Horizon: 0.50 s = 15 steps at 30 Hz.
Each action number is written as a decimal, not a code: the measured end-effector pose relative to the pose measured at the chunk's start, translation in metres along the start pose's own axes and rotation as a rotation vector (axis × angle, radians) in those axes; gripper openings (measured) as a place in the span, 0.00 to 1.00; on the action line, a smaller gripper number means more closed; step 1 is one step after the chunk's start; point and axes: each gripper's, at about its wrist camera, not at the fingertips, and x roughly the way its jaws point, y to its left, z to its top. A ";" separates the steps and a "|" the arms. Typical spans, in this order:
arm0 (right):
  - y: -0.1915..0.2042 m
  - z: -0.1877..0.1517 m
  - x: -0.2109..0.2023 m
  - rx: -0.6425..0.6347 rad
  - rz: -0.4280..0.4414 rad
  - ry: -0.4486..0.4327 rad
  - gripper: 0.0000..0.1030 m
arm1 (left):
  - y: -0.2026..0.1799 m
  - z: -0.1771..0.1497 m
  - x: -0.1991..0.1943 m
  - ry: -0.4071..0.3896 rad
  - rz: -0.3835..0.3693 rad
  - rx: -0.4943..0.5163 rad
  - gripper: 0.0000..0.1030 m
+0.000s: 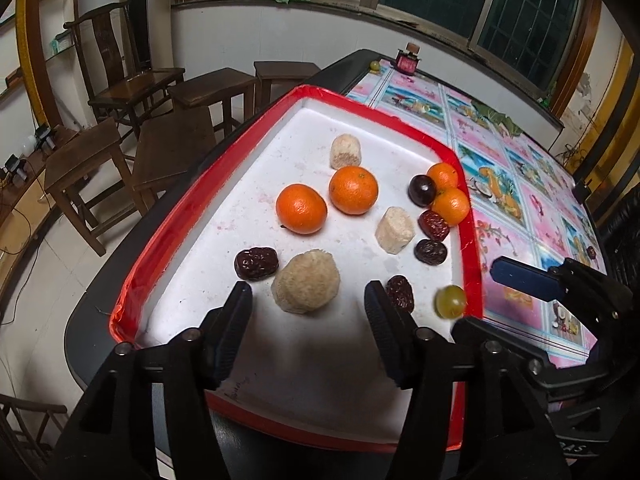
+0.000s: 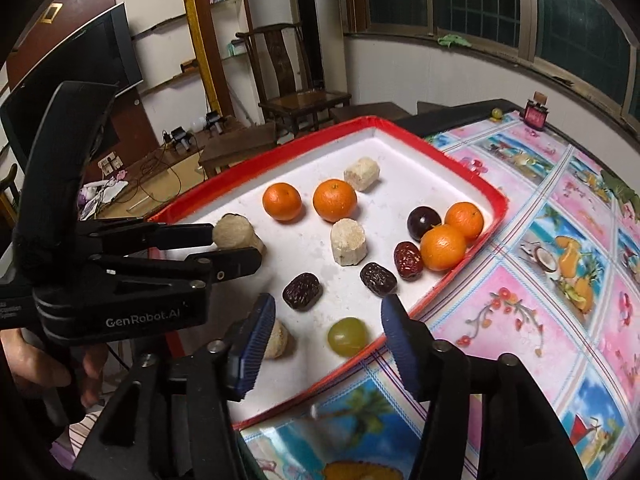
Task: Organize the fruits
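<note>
- While both tongs hang released over the red-rimmed tray (image 1: 168,236), nearly all the fruit already lies inside it, so the gathering looks close to done.
- Left tongs (image 1: 308,300): jaws apart, nothing gripped; a beige round piece (image 1: 306,282) rests on the tray floor just ahead of them.
- Right tongs (image 2: 328,316): jaws apart, gripping nothing; a green grape (image 2: 347,336) lies on the tray floor between them, by the tray's near rim.
- Inside the tray: four oranges, two mid-tray (image 1: 301,208) and two at its right rim (image 1: 451,206); a dark plum (image 1: 422,190); several red dates (image 1: 256,263); pale cut chunks (image 1: 394,230).
- Left to do, as I judge it: one small green fruit (image 1: 375,65) sits on the counter (image 1: 520,208) well beyond the tray's far corner; like kinds are not grouped.
</note>
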 end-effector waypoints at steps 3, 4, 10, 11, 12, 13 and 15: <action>-0.002 -0.004 -0.011 0.016 0.005 -0.021 0.68 | -0.001 -0.002 -0.008 -0.019 -0.017 -0.002 0.75; -0.003 -0.005 -0.015 0.022 0.006 -0.030 0.72 | -0.002 -0.003 -0.010 -0.028 -0.019 0.002 0.75; -0.007 -0.019 -0.041 0.052 0.015 -0.067 0.85 | -0.009 -0.010 -0.024 -0.082 0.113 0.044 0.84; -0.007 -0.022 -0.045 0.057 0.012 -0.068 0.87 | -0.009 -0.010 -0.027 -0.100 0.142 0.047 0.84; -0.007 -0.025 -0.048 0.061 0.011 -0.068 0.89 | -0.008 -0.011 -0.030 -0.113 0.161 0.046 0.84; -0.007 -0.028 -0.050 0.066 0.010 -0.066 0.90 | -0.007 -0.012 -0.032 -0.120 0.174 0.045 0.84; -0.007 -0.033 -0.055 0.069 0.009 -0.060 0.95 | -0.006 -0.013 -0.035 -0.128 0.188 0.037 0.84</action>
